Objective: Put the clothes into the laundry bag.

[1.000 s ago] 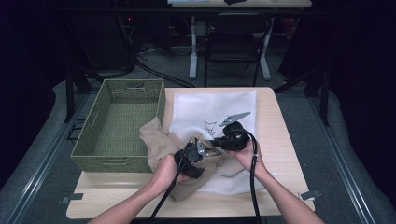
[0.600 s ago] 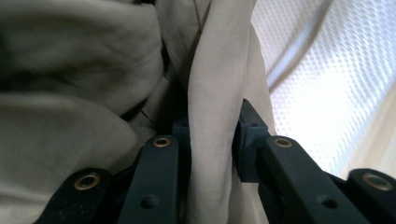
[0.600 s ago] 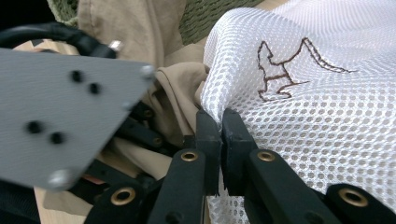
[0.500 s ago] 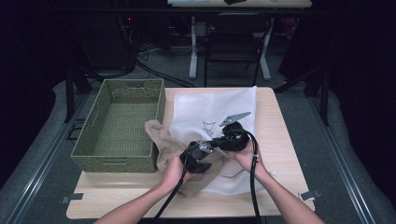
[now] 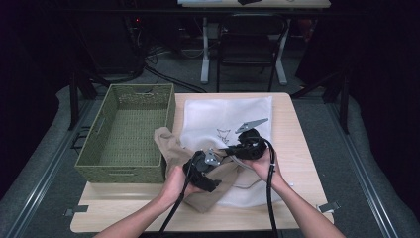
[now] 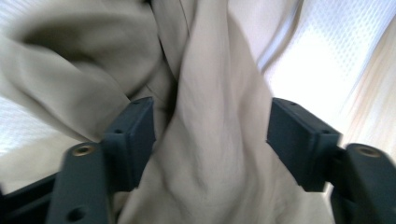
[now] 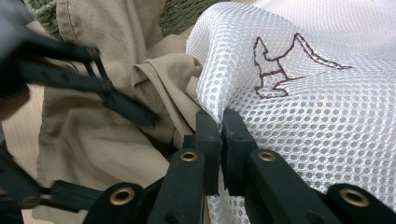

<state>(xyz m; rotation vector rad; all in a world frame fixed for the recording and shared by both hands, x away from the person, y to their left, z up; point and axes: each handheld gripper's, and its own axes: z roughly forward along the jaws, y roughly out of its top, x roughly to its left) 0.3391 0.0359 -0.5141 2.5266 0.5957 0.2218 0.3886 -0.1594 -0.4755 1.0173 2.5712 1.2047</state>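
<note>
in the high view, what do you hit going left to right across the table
Green woven rectangular basket → crumpled beige cloth garment → left claw, jaws open around a fold of that garment → right claw, shut on the edge of the white mesh bag → bare right edge of the light wooden table.

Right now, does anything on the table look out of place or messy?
Nothing is damaged or spilled. The crumpled beige cloth garment lies partly against the green woven basket and partly over the white mesh bag.
</note>
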